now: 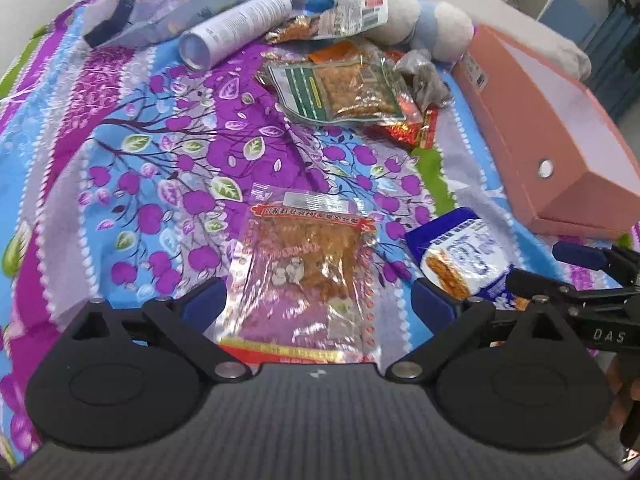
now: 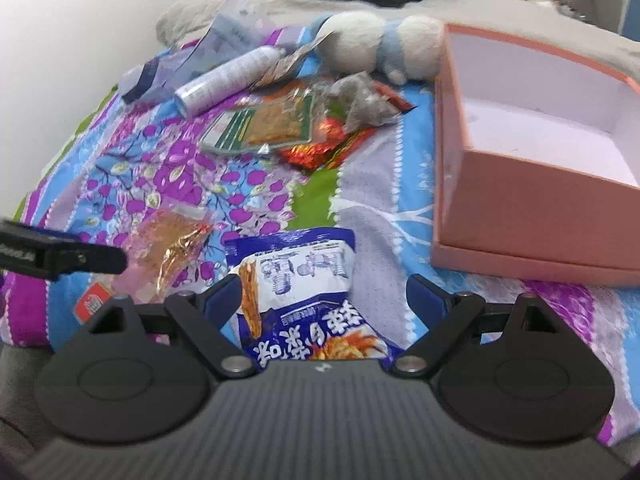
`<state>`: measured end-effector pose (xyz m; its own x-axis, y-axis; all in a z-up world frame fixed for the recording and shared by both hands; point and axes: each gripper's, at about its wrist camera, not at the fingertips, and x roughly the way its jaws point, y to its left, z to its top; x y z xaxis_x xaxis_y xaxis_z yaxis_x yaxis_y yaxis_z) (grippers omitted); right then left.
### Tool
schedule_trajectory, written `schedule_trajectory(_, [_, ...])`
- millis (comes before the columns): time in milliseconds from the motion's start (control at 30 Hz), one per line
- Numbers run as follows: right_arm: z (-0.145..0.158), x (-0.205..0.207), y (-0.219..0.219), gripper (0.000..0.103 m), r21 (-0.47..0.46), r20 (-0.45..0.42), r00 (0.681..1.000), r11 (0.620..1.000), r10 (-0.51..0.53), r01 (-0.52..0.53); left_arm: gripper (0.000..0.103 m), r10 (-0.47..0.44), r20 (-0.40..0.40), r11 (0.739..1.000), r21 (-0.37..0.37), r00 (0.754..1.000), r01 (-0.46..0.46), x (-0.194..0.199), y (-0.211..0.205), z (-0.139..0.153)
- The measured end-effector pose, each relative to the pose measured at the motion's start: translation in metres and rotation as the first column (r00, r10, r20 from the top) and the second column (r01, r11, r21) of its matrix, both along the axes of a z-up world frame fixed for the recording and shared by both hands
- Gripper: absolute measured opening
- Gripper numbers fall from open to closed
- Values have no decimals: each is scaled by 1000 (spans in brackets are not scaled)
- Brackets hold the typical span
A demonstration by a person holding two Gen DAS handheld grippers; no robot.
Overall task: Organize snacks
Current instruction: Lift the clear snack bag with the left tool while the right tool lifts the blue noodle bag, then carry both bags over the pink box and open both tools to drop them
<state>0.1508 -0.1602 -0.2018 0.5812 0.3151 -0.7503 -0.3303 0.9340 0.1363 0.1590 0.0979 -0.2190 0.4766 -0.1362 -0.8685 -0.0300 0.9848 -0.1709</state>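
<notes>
A clear packet of orange snack (image 1: 308, 264) lies flat on the flowered bedsheet between the wide-apart fingers of my left gripper (image 1: 318, 298), whose pads do not press it. A blue and white snack bag (image 2: 296, 272) lies between the fingers of my right gripper (image 2: 324, 294), which also stands open. The same bag (image 1: 464, 256) shows just right of the left gripper. The clear packet (image 2: 172, 240) shows left of the right gripper. A pink box (image 2: 520, 208) with a bare white inside stands open to the right.
Farther back lies a heap of snacks: a green packet (image 1: 336, 92), a red foil packet (image 1: 408, 128) and a grey one (image 1: 424, 76). Behind them are a white cylinder can (image 1: 236, 28) and a white and blue plush toy (image 1: 400, 16). A wall bounds the left.
</notes>
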Motion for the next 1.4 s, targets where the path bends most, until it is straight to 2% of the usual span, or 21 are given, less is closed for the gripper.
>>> schedule_trajectory(133, [-16, 13, 10, 90, -24, -53, 997, 998, 60, -61, 100, -42, -29, 997, 57, 999, 44, 20, -5, -20])
schedule_trajectory(233, [-27, 20, 13, 90, -42, -80, 995, 997, 56, -59, 100, -58, -46, 993, 99, 997, 62, 30, -7, -33])
schedule_trajectory(300, [-34, 23, 16, 90, -61, -93, 993, 995, 68, -74, 100, -60, -70, 993, 100, 996, 67, 37, -6, -42])
schedule_trajectory(367, [-42, 25, 18, 90, -67, -113, 990, 993, 85, -93, 100, -54, -79, 996, 71, 995, 59, 42, -3, -51])
schedule_trajectory(467, [-53, 28, 19, 97, -48, -140, 983, 991, 116, -123, 100, -55, -62, 995, 82, 997, 60, 44, -3, -56])
schedule_trajectory(633, [-56, 24, 32, 100, -108, -126, 980, 980, 155, -169, 92, -52, -42, 995, 86, 998, 55, 43, -6, -52])
schedule_trajectory(700, [-56, 23, 35, 99, -117, -118, 981, 978, 156, -170, 85, -56, -32, 994, 89, 998, 59, 41, -9, -49])
schedule_trajectory(767, [-56, 21, 36, 94, -119, -114, 982, 979, 150, -163, 80, -61, -22, 994, 93, 998, 63, 38, -12, -46])
schedule_trajectory(800, [-56, 19, 37, 88, -121, -105, 982, 979, 154, -167, 75, -64, -17, 993, 94, 998, 66, 37, -13, -45])
schedule_trajectory(833, [-55, 16, 38, 85, -126, -94, 982, 977, 162, -173, 73, -66, -12, 993, 93, 998, 67, 36, -15, -44])
schedule_trajectory(900, [-51, 10, 40, 73, -137, -79, 983, 975, 164, -174, 68, -63, -1, 992, 106, 998, 63, 33, -18, -41])
schedule_trajectory(967, [-49, 6, 41, 67, -142, -64, 985, 976, 158, -166, 64, -53, 14, 992, 114, 998, 51, 28, -19, -39])
schedule_trajectory(1000, [-48, 5, 41, 61, -143, -59, 987, 977, 152, -159, 61, -45, 19, 993, 112, 999, 42, 26, -19, -37])
schedule_trajectory(1100, [-44, 1, 37, 57, -130, -48, 992, 984, 116, -121, 57, -12, 41, 996, 89, 999, 8, 19, -14, -30])
schedule_trajectory(1267, [-35, -8, 27, 57, -97, -23, 998, 993, 59, -61, 54, 26, 68, 999, 32, 997, -28, 6, -10, -15])
schedule_trajectory(1400, [-22, -17, 16, 57, -68, 19, 1000, 998, 2, -1, 53, 16, 93, 999, 34, 996, -19, -6, -18, -2])
